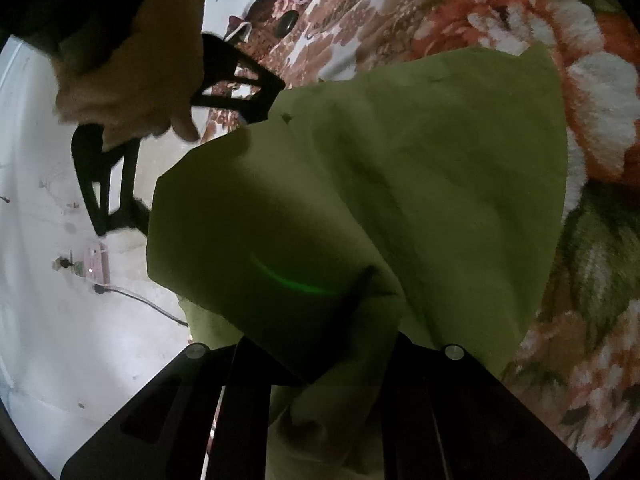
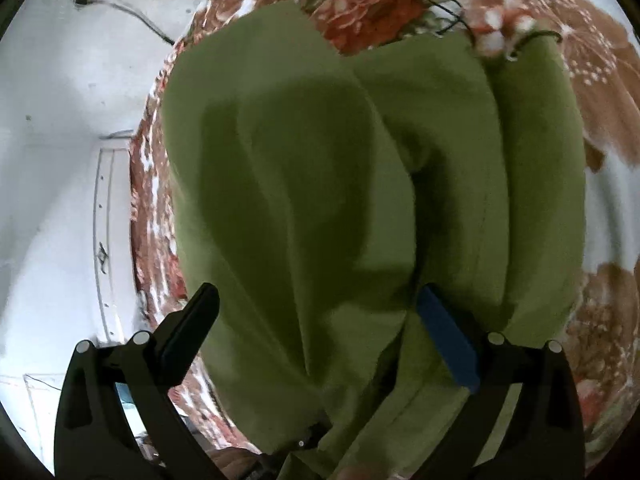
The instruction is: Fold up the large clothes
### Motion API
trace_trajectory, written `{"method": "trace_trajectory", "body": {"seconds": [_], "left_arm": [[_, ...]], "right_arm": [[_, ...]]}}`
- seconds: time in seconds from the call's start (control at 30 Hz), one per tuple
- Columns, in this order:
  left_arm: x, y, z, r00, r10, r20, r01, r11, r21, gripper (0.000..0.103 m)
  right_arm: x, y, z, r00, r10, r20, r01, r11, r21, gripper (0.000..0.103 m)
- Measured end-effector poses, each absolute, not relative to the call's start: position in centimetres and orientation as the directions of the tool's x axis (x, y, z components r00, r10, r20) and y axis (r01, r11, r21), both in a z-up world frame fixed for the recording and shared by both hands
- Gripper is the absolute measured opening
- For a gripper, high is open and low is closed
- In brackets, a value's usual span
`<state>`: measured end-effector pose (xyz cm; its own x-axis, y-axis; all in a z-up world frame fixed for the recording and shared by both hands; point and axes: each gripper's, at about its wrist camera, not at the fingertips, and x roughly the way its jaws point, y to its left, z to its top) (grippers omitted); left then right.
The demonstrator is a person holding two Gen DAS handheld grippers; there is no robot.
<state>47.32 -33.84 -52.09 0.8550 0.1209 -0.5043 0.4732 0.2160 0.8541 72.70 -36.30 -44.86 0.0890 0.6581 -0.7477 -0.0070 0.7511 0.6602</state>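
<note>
Nearest the left wrist camera, the left gripper [image 1: 320, 360] had its jaws pressed together on a bunched fold of the large olive-green cotton garment [image 1: 400, 168], the cloth rising out of the pinch and draping away over the bed. In the right wrist view the right gripper [image 2: 316, 312] stood with its jaws spread wide, the black finger [image 2: 192, 328] out over the garment's edge and the blue-padded finger [image 2: 448, 340] lying on the cloth, so that green fabric filled the gap between them without being clamped. Farther out, the garment lay in long soft lobes on the rust, cream and green floral plush blanket [image 2: 380, 4], its far hem near a loose dark cord [image 2: 452, 16]. Judging by the doubled layers and rounded creases, a first fold seemed made but not flattened; further folds and smoothing looked to remain. Beyond, the left view showed the person's hand [image 1: 132, 76] on the right tool, and the white floor [image 1: 48, 200].
</note>
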Motion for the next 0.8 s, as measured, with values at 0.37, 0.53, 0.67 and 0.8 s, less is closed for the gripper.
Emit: {"method": "trace_trajectory", "body": {"seconds": [0.37,0.53,0.67,0.8], "left_arm": [[46.5,-33.7,-52.7,0.87,0.068,-0.488,0.462,0.233,0.856,0.015],[44.2,-33.2,-50.6,0.848,0.005,-0.53,0.502,0.31,0.807,0.064],[41.0,-31.1,-47.4,0.809,-0.079,-0.583,0.563,0.391,0.729,0.069],[38.7,-28.3,-42.5,0.79,-0.102,-0.605,0.577,0.458,0.676,0.079]], "right_arm": [[72.6,-34.1,-47.5,-0.06,0.624,-0.779,-0.059,0.777,0.627,0.009],[71.9,-35.9,-46.6,-0.038,0.639,-0.769,-0.096,0.763,0.639,0.005],[70.9,-37.8,-42.6,-0.001,0.658,-0.753,-0.11,0.749,0.654,0.004],[69.3,-39.8,-40.4,0.009,0.653,-0.757,-0.09,0.755,0.65,0.004]]}}
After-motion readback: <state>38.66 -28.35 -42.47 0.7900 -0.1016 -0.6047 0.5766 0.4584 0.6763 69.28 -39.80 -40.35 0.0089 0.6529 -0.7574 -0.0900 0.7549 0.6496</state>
